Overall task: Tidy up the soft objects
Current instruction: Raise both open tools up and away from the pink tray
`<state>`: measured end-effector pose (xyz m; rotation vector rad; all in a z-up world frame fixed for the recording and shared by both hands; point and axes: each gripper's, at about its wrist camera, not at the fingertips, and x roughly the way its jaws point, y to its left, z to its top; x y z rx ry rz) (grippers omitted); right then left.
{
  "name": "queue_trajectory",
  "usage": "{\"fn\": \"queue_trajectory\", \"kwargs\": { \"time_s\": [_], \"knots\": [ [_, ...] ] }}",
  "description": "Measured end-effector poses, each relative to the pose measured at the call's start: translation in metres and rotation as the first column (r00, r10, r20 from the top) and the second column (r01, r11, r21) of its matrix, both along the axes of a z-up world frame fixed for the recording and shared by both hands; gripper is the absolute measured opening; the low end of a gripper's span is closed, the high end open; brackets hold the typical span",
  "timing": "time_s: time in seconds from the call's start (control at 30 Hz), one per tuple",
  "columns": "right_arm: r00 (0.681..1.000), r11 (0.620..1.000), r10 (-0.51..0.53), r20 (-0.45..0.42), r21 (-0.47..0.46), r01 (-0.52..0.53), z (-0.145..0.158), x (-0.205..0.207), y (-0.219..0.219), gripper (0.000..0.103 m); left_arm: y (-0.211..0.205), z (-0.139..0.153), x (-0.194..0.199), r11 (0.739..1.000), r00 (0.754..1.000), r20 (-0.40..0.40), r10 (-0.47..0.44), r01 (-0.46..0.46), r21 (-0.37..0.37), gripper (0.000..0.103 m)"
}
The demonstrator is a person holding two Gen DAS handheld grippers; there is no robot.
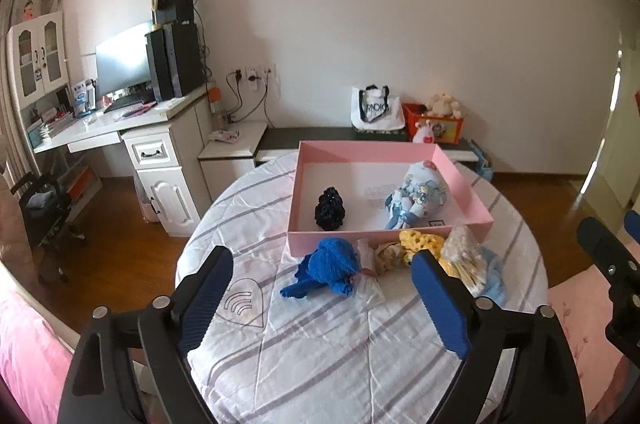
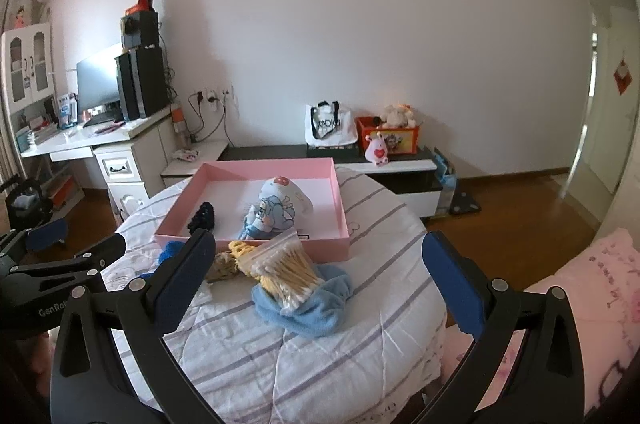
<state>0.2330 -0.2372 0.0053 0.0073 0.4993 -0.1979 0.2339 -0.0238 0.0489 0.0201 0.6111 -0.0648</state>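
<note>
While both the left gripper (image 1: 322, 298) and right gripper (image 2: 320, 274) hover wide open and empty, soft items crowd the pink box's (image 1: 384, 238) near wall on the striped round table (image 1: 320, 344), its near half bare.

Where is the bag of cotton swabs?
In the right wrist view, the swab bag lies on the blue cloth, just before the pink box, beside the yellow scrunchie.

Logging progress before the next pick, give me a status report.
Left gripper and right gripper open, holding nothing. Pink box holds two items; blue knit piece, cotton swab bag, light blue cloth outside. Nothing blocking.
</note>
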Motion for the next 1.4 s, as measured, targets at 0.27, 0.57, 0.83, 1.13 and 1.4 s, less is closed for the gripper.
{"fn": "queue_trajectory", "kwargs": {
  "time_s": [0.27, 0.57, 0.83, 1.13, 1.4],
  "knots": [
    [0.999, 1.000, 0.007, 0.052, -0.024, -0.006, 0.017, -0.040, 0.010, 0.103, 0.009, 0.023, -0.068, 1.000, 0.994, 0.107, -0.006, 0.008, -0.018, 0.103],
    [0.993, 0.998, 0.024, 0.117, -0.060, -0.017, 0.034, -0.076, 0.023, 0.103, 0.016, 0.039, -0.131, 1.000, 0.981, 0.193, -0.002, 0.006, -0.020, 0.103],
    [0.981, 0.997, 0.030, 0.192, -0.071, -0.016, 0.048, -0.101, 0.032, 0.103, 0.018, 0.044, -0.169, 1.000, 0.965, 0.264, 0.013, -0.007, -0.025, 0.103],
    [0.976, 0.997, 0.012, 0.217, -0.074, 0.004, 0.053, -0.110, 0.032, 0.103, 0.013, 0.040, -0.179, 1.000, 0.960, 0.279, 0.000, 0.005, -0.014, 0.103],
    [0.979, 0.998, -0.002, 0.204, -0.065, 0.016, 0.049, -0.107, 0.025, 0.103, 0.011, 0.041, -0.171, 1.000, 0.964, 0.264, -0.002, 0.007, -0.016, 0.103]
  ]
}}
